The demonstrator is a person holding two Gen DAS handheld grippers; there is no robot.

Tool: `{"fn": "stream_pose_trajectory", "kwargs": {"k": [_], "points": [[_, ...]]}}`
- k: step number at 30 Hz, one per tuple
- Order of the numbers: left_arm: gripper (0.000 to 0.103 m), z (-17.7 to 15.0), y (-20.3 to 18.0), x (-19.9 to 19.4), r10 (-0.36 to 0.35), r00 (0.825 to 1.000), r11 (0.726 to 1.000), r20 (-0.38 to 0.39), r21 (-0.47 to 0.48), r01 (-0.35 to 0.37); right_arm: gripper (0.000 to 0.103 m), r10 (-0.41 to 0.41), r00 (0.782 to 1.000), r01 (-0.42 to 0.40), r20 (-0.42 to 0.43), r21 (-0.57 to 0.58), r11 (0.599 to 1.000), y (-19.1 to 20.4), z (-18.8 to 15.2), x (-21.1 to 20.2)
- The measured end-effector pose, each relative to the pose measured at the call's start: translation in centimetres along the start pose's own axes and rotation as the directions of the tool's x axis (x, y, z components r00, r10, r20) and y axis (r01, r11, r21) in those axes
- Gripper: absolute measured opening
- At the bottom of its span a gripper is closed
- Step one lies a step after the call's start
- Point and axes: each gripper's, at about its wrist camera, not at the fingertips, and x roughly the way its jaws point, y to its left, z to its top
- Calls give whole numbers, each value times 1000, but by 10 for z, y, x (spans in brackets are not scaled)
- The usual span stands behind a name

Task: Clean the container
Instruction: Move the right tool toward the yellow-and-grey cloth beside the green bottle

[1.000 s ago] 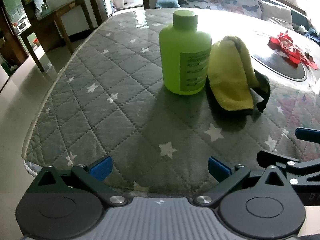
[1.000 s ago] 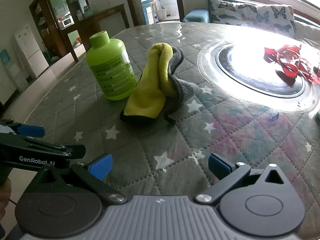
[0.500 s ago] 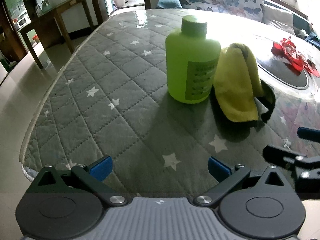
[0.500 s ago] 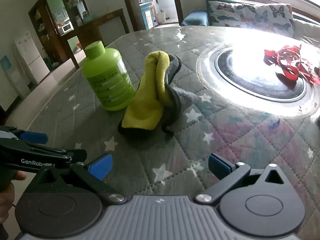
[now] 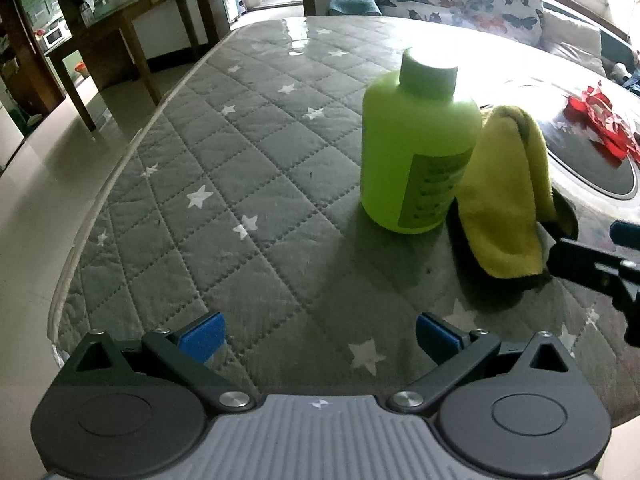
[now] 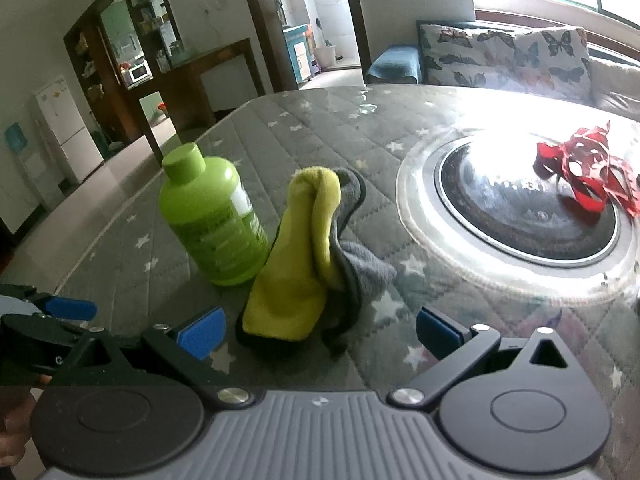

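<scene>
Closing in since 1 s ago: lime-green plastic bottle w/ screw cap (image 5: 418, 160) & crumpled yellow-grey microfibre cloth (image 6: 304, 264) loom larger; left gripper (image 5: 320, 332) & right gripper (image 6: 320, 332) both spread, empty; grasp not begun.

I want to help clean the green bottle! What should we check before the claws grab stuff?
1. Left claw open with nothing in it: ok.
2. Right claw open with nothing in it: ok.
3. Green bottle standing upright with its cap on: ok.
4. Yellow and grey cloth within easy view, right in front of the right claw: ok.
5. Cloth apart from the bottle, so grabbing it won't tip the bottle: not ok, it leans against the bottle's side.
6. Bottle full or empty: cannot tell, the plastic is not see-through.
</scene>
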Motion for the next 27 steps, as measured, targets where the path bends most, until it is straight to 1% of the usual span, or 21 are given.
{"fn": "stream_pose_trajectory", "kwargs": {"k": [4,7,14,19,21,27], "points": [[103,5,2,6,4,1000,1000,-16,-3,-4,102,7,1000,-7,7,-3,1000,6,16,4],[103,8,2,8,4,1000,1000,-22,-3,-4,98,14,1000,-14,8,-8,1000,13,29,8],[103,14,2,13,-1,999,1000,-40,-2,1,98,27,1000,-27,-13,-11,1000,23,52,19],[103,15,-2,14,-2,999,1000,-53,8,3,98,25,999,-25,-30,-4,1000,20,51,17],[103,15,-5,15,-3,998,1000,-57,17,4,98,28,999,-28,-39,-1,1000,24,56,19],[103,11,-14,15,-13,998,999,-60,39,15,99,29,998,-28,-62,12,1000,14,45,14]]}}
